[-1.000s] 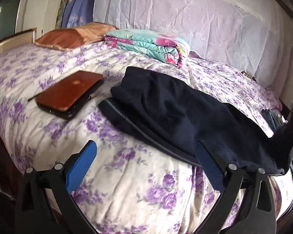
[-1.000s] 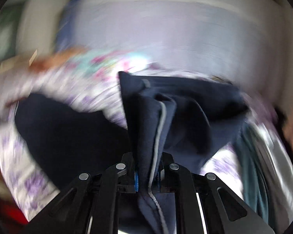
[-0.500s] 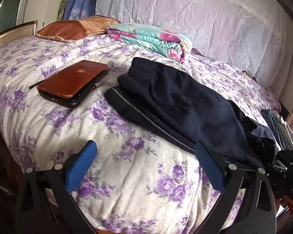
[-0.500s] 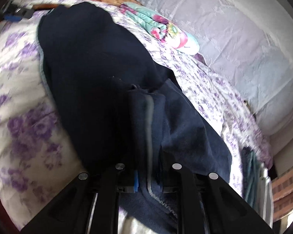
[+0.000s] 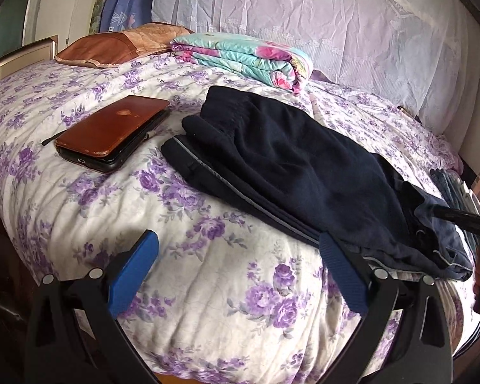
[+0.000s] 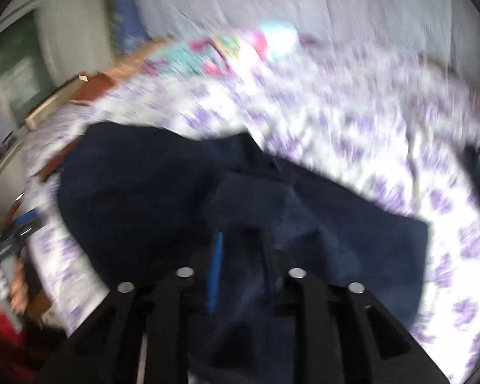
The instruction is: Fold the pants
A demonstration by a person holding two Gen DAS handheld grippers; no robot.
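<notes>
Dark navy pants [image 5: 297, 163] lie folded lengthwise across the purple-flowered bed cover [image 5: 208, 291], waistband toward the far left, legs running right to the bed's edge. My left gripper [image 5: 236, 272] is open and empty, hovering just short of the pants' near edge. In the blurred right wrist view my right gripper [image 6: 240, 256] has its jaws slightly parted over the navy pants [image 6: 163, 185]; cloth lies between the fingers, and whether it is still clamped is unclear.
A brown leather tablet case [image 5: 112, 131] lies left of the pants. A folded turquoise and pink blanket [image 5: 243, 54] and an orange pillow [image 5: 118, 41] sit at the back. More folded clothes [image 5: 454, 185] lie at the far right edge.
The right gripper swung around and down onto the leg end at the bed's right edge, and its jaws have parted a little. The left gripper hardly moved.
</notes>
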